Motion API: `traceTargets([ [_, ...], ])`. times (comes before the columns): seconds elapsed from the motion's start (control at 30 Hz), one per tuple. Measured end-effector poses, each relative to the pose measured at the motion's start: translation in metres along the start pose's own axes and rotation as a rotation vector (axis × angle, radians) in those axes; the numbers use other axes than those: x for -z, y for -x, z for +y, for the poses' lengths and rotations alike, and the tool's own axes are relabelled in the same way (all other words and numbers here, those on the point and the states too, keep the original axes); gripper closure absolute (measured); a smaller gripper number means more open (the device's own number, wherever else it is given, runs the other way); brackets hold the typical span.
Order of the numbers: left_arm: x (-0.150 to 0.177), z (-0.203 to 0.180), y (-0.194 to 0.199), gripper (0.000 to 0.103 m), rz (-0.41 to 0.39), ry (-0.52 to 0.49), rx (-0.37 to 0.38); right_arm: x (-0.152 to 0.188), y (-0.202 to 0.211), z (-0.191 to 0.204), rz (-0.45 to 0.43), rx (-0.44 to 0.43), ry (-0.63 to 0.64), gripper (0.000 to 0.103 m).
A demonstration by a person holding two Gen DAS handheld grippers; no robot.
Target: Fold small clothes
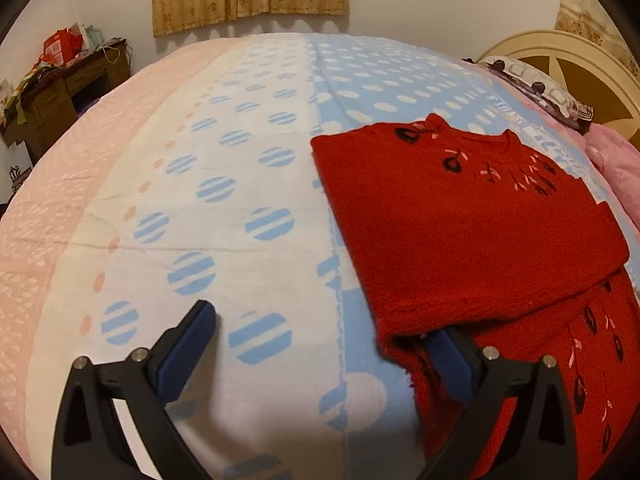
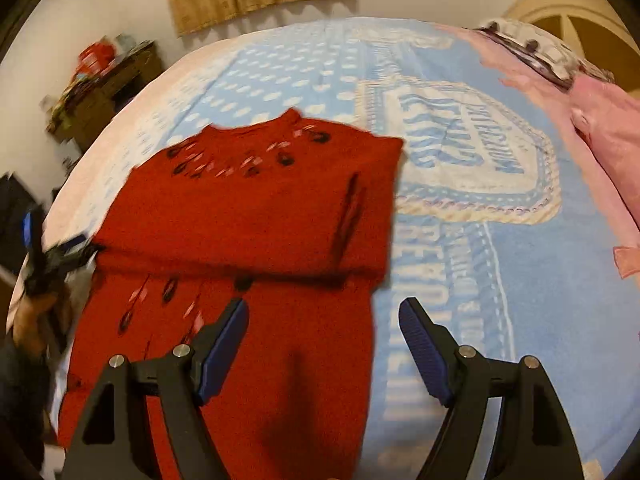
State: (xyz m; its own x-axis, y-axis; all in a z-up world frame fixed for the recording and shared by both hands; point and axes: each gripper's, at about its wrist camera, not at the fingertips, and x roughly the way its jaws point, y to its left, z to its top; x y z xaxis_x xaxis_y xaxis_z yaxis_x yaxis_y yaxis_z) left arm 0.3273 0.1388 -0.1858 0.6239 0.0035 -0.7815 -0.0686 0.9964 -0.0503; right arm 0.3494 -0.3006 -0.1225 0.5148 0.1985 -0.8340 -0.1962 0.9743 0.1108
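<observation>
I see the fuzzy red knit sweater [image 1: 460,220] half-folded on the dotted cotton bedspread [image 1: 240,184]; both the left gripper [image 1: 320,332] and the right gripper [image 2: 324,320] gape, grasping nothing.

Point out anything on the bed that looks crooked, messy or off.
The red sweater is only partly folded: its upper part is doubled over, and the lower part sticks out beneath it. At the fold's left end, one finger of the open left gripper sits tucked under the flap. Nothing looks torn or spilled.

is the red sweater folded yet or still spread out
Partly folded: the sweater's sleeves lie across its chest, the lower half still flat on the bed.
</observation>
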Motion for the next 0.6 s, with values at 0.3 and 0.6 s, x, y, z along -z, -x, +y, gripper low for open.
traceTargets([
  [0.3,-0.003,0.003,-0.004,0.000,0.004,0.021,0.023,-0.030,-0.050,0.008,0.020,0.018,0.002,0.048],
  [0.6,-0.002,0.005,-0.005,0.000,0.007,0.026,0.030,-0.021,-0.035,0.006,-0.064,0.050,0.008,0.097],
])
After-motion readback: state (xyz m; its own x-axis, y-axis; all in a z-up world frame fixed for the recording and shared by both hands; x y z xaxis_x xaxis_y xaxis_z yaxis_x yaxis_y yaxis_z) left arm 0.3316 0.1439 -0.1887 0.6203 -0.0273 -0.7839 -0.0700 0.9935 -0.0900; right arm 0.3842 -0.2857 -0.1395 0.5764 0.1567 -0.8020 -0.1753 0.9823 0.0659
